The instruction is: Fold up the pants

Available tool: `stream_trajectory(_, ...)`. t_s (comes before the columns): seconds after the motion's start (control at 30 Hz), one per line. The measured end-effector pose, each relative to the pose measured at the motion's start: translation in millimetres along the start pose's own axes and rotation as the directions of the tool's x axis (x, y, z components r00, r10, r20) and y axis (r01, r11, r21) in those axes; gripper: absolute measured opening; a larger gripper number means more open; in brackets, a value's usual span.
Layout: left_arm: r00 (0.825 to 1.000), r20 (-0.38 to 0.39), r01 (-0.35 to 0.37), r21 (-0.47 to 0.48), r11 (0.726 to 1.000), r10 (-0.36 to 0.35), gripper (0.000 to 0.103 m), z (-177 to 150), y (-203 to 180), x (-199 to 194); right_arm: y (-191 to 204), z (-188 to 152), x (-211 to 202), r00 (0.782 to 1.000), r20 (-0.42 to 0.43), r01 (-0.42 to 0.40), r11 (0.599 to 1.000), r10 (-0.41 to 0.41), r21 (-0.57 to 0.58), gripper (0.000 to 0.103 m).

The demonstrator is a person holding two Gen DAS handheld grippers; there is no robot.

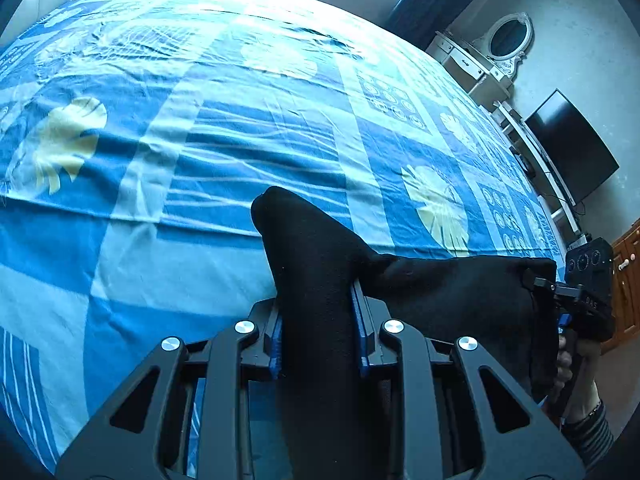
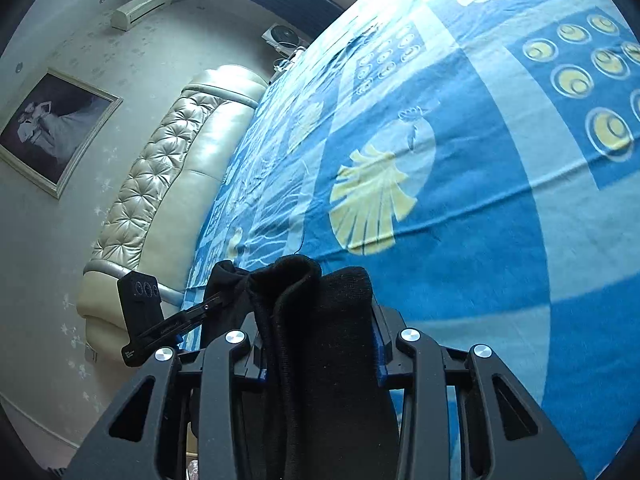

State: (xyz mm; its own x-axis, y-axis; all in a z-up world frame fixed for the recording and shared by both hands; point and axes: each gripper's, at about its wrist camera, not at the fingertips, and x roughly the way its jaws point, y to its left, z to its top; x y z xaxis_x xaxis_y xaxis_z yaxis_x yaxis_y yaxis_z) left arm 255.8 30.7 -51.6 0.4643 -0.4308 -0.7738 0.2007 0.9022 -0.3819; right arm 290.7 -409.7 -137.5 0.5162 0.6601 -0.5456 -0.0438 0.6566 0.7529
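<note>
The black pants (image 1: 320, 280) hang bunched between my two grippers, above a bed with a blue patterned sheet (image 1: 200, 140). My left gripper (image 1: 318, 328) is shut on a thick fold of the fabric, whose tip sticks up past the blue pads (image 1: 362, 332). From there the cloth stretches right to my right gripper (image 1: 560, 296), held in a hand. In the right wrist view, my right gripper (image 2: 320, 344) is shut on a rolled bundle of the pants (image 2: 320, 320). My left gripper (image 2: 192, 316) shows at the left there, pinching the other end. The rest of the pants is hidden below the frames.
A cream tufted headboard (image 2: 160, 184) and a framed picture (image 2: 52, 128) line the wall behind the bed. A white dresser with an oval mirror (image 1: 508, 40), a dark screen (image 1: 572, 148) and a wooden cabinet (image 1: 628, 280) stand beyond the bed's far side. The sheet (image 2: 480, 200) lies wrinkled.
</note>
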Motion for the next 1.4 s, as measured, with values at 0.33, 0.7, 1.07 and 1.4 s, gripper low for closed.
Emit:
stream_trajectory(0.33,0.990,0.024,-0.137,0.058,0.989,0.136,0.032,39.2,31.9,26.9,-25.4,38.2,55.2,1.000,0.003,0.016,0.997,-0.016,0.069,0.037)
stream_trajectory(0.7,0.989,0.053,-0.140,0.076,0.987,0.136,0.039,31.9,34.1,29.8,-42.9,30.3,54.2,0.999,0.021,-0.049,0.994,0.047,0.098,0.037)
stream_trajectory(1.07,0.995,0.048,-0.085,0.014,0.996,0.085,0.065,21.1,42.3,11.7,-43.2,26.3,36.9,0.995,0.023,-0.104,0.986,0.102,0.127,0.059)
stream_trajectory(1.4,0.971,0.019,0.236,-0.257,0.937,-0.240,0.081,-66.2,69.4,-35.0,-40.4,-38.0,-15.2,0.993,0.005,-0.118,0.979,0.119,0.169,0.070)
